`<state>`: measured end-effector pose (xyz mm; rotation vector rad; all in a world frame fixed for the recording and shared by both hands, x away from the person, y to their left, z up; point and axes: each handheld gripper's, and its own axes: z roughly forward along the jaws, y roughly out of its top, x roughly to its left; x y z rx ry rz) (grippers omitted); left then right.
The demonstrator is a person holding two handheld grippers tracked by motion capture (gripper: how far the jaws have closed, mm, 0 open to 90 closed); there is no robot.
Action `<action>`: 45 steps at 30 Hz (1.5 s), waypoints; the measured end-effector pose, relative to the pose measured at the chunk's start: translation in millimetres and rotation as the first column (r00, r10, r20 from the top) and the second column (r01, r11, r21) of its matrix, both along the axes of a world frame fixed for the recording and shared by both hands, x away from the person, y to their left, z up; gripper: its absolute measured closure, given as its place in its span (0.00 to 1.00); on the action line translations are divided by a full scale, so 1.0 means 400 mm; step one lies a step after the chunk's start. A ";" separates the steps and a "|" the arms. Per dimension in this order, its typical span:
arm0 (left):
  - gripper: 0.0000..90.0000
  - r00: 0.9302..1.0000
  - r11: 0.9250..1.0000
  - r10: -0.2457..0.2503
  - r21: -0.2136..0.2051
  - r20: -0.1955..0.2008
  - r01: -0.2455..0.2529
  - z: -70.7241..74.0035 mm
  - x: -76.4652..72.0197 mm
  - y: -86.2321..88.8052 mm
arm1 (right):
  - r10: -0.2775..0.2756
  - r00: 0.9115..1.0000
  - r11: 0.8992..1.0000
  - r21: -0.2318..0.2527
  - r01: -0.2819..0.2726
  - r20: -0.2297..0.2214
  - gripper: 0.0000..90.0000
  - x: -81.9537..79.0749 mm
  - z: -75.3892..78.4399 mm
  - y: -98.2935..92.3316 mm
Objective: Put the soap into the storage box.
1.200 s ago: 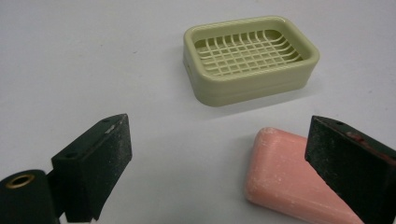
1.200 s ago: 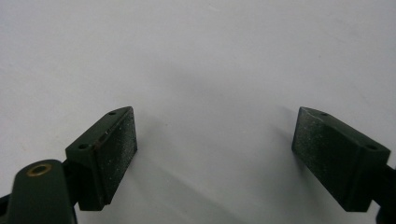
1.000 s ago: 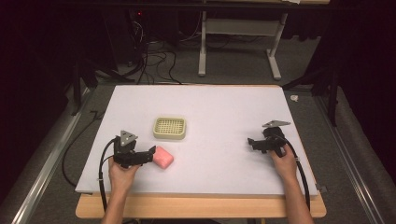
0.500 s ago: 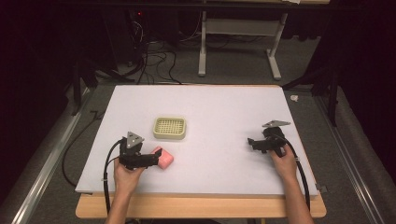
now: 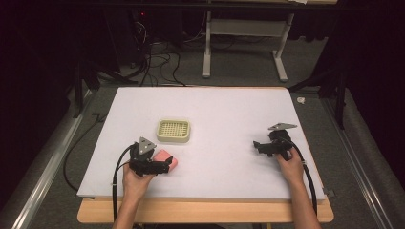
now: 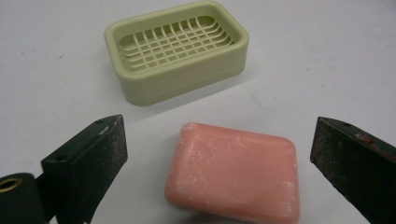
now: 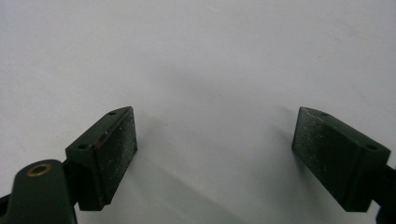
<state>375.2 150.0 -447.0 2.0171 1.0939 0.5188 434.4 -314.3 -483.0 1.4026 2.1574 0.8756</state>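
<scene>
High view: left gripper (image 5: 168,164) is held at the pink soap (image 5: 165,157), near the dish (image 5: 174,131) on the table (image 5: 229,114); right gripper (image 5: 258,146) is well apart. Left gripper view: jaws are spread, soap (image 6: 233,172) between, untouched, dish (image 6: 177,49) beyond. Right gripper view: jaws are spread, nothing gripped.

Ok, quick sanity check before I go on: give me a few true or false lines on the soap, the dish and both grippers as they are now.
1. The pink soap bar lies on the table between the left gripper's open jaws. True.
2. The soap sits inside the green soap dish. False: the dish is empty; the soap lies on the white table nearer the person.
3. The right gripper is shut on something. False: its jaws are open over bare table.
4. The dish stands upright, grid up. True.
</scene>
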 end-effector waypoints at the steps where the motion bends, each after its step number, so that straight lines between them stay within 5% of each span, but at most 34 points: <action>1: 0.05 1.000 1.000 0.000 0.000 0.000 0.000 0.000 0.000 0.000 | 0.000 1.000 1.000 0.000 0.000 0.000 0.16 0.000 0.000 0.000; 31: 0.00 0.996 0.996 -0.059 0.064 -0.068 0.063 -0.065 0.026 -0.046 | 0.000 1.000 1.000 0.000 0.000 0.000 0.16 0.000 0.000 0.000; 45: 0.00 0.994 0.996 -0.044 0.071 -0.099 0.051 -0.097 0.033 -0.042 | 0.000 1.000 1.000 0.000 0.000 0.000 0.16 0.000 0.000 0.000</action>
